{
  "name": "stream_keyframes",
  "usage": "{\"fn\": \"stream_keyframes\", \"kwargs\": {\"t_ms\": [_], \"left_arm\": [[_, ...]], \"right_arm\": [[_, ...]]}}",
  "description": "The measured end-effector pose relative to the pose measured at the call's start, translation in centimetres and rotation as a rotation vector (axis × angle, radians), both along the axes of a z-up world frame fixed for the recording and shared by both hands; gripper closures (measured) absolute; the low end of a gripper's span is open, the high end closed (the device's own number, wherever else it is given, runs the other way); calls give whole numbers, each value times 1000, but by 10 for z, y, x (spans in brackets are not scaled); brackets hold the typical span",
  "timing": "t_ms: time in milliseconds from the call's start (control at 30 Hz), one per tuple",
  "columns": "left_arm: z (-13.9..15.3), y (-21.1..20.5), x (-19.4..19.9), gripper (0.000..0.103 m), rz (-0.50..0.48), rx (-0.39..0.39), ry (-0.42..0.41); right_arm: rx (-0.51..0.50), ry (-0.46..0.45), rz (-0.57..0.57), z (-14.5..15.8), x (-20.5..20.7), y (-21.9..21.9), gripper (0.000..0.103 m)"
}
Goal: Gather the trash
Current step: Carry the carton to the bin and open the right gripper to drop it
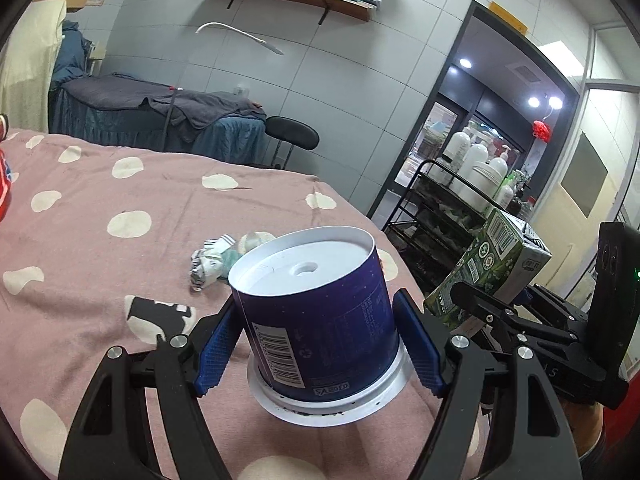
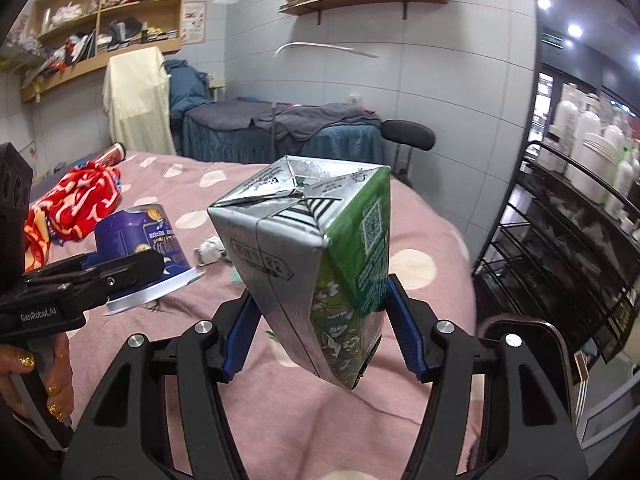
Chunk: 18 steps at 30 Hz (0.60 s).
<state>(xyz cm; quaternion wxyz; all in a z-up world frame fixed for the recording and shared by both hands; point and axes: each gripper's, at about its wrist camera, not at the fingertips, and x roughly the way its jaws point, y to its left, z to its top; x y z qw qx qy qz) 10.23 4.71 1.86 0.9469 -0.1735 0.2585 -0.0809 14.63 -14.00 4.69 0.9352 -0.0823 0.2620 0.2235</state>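
Note:
My left gripper (image 1: 316, 344) is shut on an upside-down purple yogurt cup (image 1: 316, 312), held above the pink dotted bedspread (image 1: 120, 200); the cup also shows in the right wrist view (image 2: 140, 240). My right gripper (image 2: 316, 328) is shut on a green and silver drink carton (image 2: 316, 264), held tilted above the bed; the carton also shows in the left wrist view (image 1: 488, 268). A crumpled wrapper (image 1: 212, 260) lies on the bedspread beyond the cup.
A red patterned cloth (image 2: 80, 200) and a cylindrical can (image 2: 114, 154) lie at the bed's far left. A black wire cart (image 2: 568, 248) with white bottles stands right of the bed. A black stool (image 2: 408, 136) and a blue massage bed (image 2: 280, 128) stand behind.

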Motion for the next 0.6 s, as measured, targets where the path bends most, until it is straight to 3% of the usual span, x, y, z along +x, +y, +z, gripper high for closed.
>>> {"fn": "stream_keyframes", "kwargs": {"t_ms": [267, 600], "left_arm": [[7, -42, 14, 30, -105, 17, -20], [9, -85, 32, 30, -215, 31, -31]], "right_arm": [[16, -3, -161, -3, 2, -67, 42], [-11, 58, -350, -34, 19, -141, 42]]}}
